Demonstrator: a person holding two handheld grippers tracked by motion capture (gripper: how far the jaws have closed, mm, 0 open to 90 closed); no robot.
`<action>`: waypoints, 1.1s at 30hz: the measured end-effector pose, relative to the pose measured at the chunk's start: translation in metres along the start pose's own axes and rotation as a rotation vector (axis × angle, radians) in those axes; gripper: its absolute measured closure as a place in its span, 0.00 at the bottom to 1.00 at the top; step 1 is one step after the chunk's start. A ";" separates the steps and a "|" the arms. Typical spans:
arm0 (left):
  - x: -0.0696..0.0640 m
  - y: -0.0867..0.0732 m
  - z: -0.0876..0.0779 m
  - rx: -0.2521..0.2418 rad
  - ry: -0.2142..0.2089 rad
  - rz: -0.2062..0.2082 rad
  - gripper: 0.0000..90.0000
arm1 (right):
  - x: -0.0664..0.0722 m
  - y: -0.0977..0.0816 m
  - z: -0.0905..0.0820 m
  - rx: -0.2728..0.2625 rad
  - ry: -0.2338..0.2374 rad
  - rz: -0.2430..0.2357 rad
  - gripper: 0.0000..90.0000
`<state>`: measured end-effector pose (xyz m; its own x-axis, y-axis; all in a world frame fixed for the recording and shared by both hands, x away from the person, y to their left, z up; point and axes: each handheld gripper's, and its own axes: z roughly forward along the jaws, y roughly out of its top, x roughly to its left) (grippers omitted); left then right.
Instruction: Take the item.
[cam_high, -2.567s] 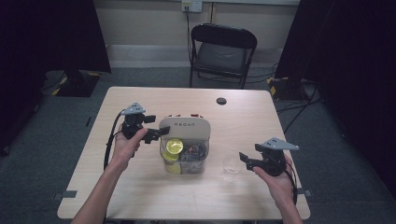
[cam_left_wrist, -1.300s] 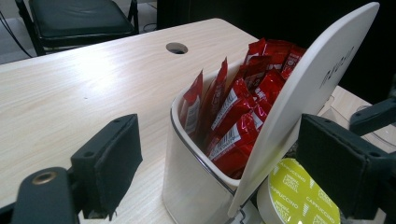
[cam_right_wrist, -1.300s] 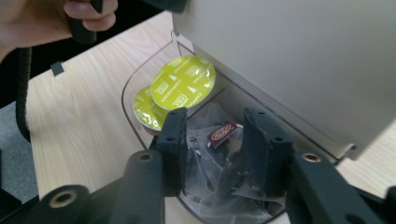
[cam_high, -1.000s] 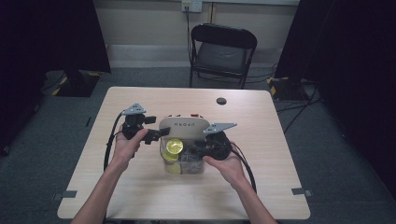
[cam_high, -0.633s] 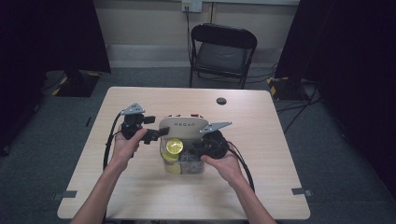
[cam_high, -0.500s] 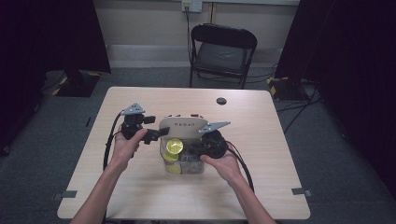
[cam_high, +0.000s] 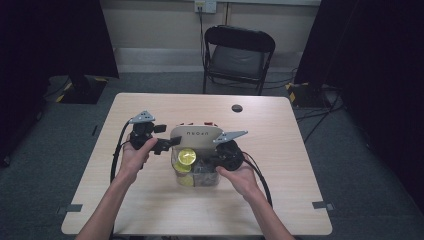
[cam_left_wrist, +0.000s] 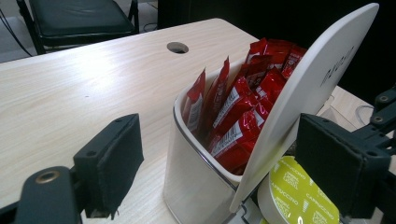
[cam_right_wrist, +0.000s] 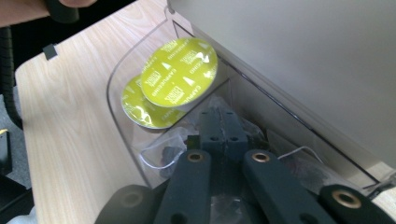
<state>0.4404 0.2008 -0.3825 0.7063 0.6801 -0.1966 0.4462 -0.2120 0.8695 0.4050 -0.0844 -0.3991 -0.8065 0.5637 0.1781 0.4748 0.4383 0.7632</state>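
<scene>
Inside clear bin, pinched-together right tool.

Overhead view; two close gripper views.

A studio-like recording room rather than a home; black curtains hang at upper left and right of the high view; a bare pale wall with a socket runs along the top; grey carpet covers the floor; a lone wooden table sits centre frame, a black folding chair behind it; tape marks flank the table at lower left and right.
</scene>
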 end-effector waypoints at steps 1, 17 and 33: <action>0.000 0.000 0.000 0.000 -0.001 0.001 0.17 | 0.001 0.000 -0.002 -0.005 0.002 0.000 1.00; -0.001 -0.001 0.002 -0.001 -0.004 0.000 0.17 | 0.003 0.003 -0.017 -0.067 0.024 0.004 1.00; 0.000 -0.003 0.003 0.005 -0.008 0.003 0.17 | 0.007 0.008 -0.031 -0.113 0.046 -0.010 1.00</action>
<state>0.4406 0.1999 -0.3863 0.7119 0.6739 -0.1978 0.4467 -0.2171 0.8679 0.3919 -0.0985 -0.3720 -0.8273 0.5263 0.1964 0.4262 0.3604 0.8297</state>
